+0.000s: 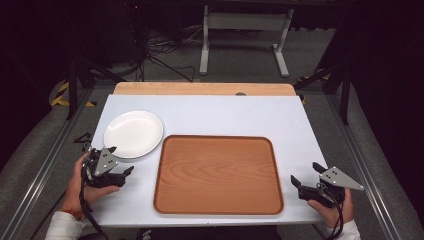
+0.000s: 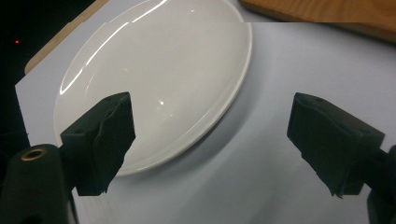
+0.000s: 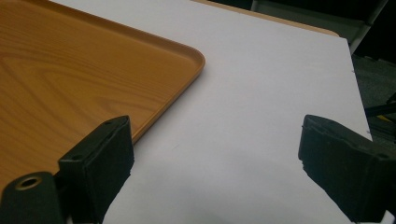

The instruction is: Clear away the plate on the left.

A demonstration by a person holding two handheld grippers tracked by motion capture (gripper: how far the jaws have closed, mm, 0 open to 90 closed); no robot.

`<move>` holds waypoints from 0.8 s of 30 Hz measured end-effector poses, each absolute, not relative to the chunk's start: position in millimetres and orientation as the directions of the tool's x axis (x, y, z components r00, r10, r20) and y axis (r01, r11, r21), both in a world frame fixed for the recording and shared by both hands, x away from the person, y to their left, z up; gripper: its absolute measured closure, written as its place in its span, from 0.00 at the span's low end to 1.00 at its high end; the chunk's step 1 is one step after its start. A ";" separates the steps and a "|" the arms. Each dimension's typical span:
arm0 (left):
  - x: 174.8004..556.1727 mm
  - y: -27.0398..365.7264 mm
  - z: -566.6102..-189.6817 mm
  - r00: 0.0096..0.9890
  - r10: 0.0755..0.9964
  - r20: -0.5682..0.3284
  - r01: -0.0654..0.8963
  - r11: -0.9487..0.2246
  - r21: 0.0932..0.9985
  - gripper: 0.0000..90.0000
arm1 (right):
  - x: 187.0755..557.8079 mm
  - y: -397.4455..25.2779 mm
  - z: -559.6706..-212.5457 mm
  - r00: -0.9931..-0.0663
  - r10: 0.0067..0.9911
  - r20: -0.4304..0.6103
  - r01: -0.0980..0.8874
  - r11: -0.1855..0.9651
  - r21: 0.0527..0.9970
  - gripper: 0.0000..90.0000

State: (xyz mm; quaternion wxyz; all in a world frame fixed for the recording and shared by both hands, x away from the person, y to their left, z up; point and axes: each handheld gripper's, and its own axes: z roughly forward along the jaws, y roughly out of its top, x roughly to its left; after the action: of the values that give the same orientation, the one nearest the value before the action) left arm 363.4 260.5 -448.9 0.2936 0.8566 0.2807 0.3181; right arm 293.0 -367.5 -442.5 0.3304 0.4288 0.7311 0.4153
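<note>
High view: white plate (image 1: 133, 133) sits on the white counter (image 1: 225, 112) at about 10 o'clock from the wooden tray (image 1: 218, 174), its rim just beside the tray's far-left corner, not touching as far as I can tell. Tray is empty. Left claw (image 1: 120, 165) sits at the plate's 7 o'clock, near the rim, jaws apart and aimed toward it. Right claw (image 1: 304, 179) rests at the tray's 3 o'clock, just off its right edge, jaws apart, nothing in them.

Left gripper view: plate (image 2: 159, 88) is glossy, shallow, low-rimmed, lying flat. Left claw (image 2: 212, 140) is spread wide; one jaw overlaps the plate's near rim in this view, the other stands over bare counter (image 2: 261, 177). Tray edge (image 2: 327, 14) shows at 1 o'clock. Judgement: the step in hand is grasping the plate, probably to carry it onto the tray. To do it well, drop one jaw under the lip and one over it, bite at the rim only, and close firmly; the glaze looks slippery, and a flat plate gives little to hook. Lift level.

Right gripper view: right claw (image 3: 215, 168) open over bare counter (image 3: 261, 93), tray corner (image 3: 177, 56) at 10 o'clock. Judgement: it could steady the tray if the plate nudges it.
</note>
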 end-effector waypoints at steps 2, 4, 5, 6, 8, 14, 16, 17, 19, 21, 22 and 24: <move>368.0 255.0 -450.7 0.628 0.643 0.438 0.289 -0.716 0.635 0.19 | 293.3 -366.8 -443.5 -0.415 0.901 -0.127 0.356 0.289 0.889 0.12; 371.9 250.5 -451.6 0.623 0.627 0.468 0.293 -0.742 0.604 0.21 | 293.3 -366.5 -443.7 -0.416 0.900 -0.127 0.356 0.290 0.888 0.12; 371.9 250.5 -451.6 0.623 0.627 0.468 0.293 -0.742 0.604 0.21 | 293.3 -366.5 -443.7 -0.416 0.900 -0.127 0.356 0.290 0.888 0.12; 375.4 247.5 -452.1 0.618 0.609 0.498 0.283 -0.762 0.582 0.21 | 293.3 -366.5 -443.7 -0.416 0.900 -0.127 0.356 0.290 0.888 0.12; 379.7 243.7 -453.7 0.608 0.598 0.523 0.286 -0.779 0.558 0.23 | 293.4 -366.6 -443.9 -0.415 0.901 -0.125 0.358 0.288 0.888 0.12; 387.1 231.9 -459.7 0.590 0.516 0.621 0.262 -0.850 0.457 0.28 | 293.2 -366.5 -443.8 -0.415 0.901 -0.127 0.357 0.290 0.888 0.12; 387.5 228.1 -460.4 0.586 0.480 0.653 0.250 -0.874 0.417 0.32 | 293.4 -366.6 -444.0 -0.414 0.902 -0.126 0.358 0.288 0.888 0.12; 387.7 226.3 -460.9 0.585 0.466 0.663 0.242 -0.881 0.406 0.33 | 293.7 -366.7 -444.2 -0.414 0.901 -0.127 0.358 0.290 0.888 0.12; 387.0 222.9 -461.0 0.582 0.430 0.691 0.231 -0.901 0.367 0.35 | 293.7 -366.2 -444.5 -0.414 0.901 -0.127 0.360 0.290 0.887 0.12; 385.3 218.3 -462.1 0.583 0.388 0.713 0.212 -0.921 0.327 0.41 | 293.9 -365.9 -444.7 -0.417 0.900 -0.129 0.359 0.293 0.886 0.12; 384.1 216.5 -462.7 0.595 0.368 0.715 0.204 -0.929 0.309 0.47 | 293.9 -365.6 -444.8 -0.416 0.900 -0.130 0.361 0.294 0.885 0.12; 382.8 213.9 -464.9 0.599 0.349 0.720 0.190 -0.936 0.296 0.54 | 294.1 -365.6 -445.0 -0.417 0.900 -0.130 0.361 0.295 0.885 0.12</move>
State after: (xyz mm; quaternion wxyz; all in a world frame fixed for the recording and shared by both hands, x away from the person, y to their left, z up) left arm 382.8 213.9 -464.9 0.0945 0.8893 0.1516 0.4211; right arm 294.1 -365.6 -445.0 0.3280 0.4288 0.7347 0.4107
